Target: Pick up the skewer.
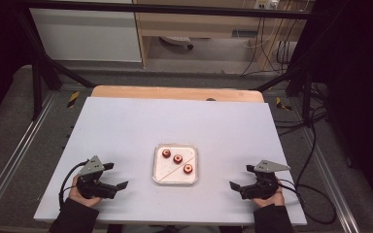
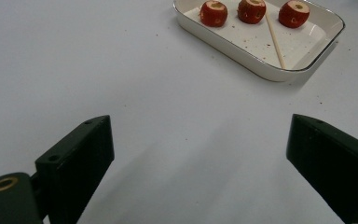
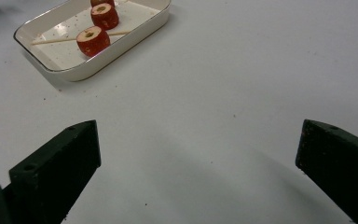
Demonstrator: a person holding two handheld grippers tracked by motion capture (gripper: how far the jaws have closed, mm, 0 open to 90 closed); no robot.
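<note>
A white rectangular tray (image 1: 160, 174) sits in the middle of the white table and holds three small red cored fruits (image 1: 178, 158) and a thin wooden skewer (image 1: 172, 171) laid diagonally. My left gripper (image 1: 116, 175) rests near the front left of the table, open, with nothing between its jaws. My right gripper (image 1: 241, 176) rests near the front right, also open and empty. The left gripper view looks at the tray (image 2: 265, 69), the fruits (image 2: 213, 13) and the skewer (image 2: 275, 39) from a distance. In the right gripper view the tray (image 3: 121, 47) and fruits (image 3: 93, 40) lie at upper left.
The white board (image 1: 126, 126) lies on a wooden tabletop (image 1: 175, 93) inside a black metal frame. Black cables (image 1: 315, 204) trail from each gripper and run along the floor at right. Small red crumbs dot the surface around the tray.
</note>
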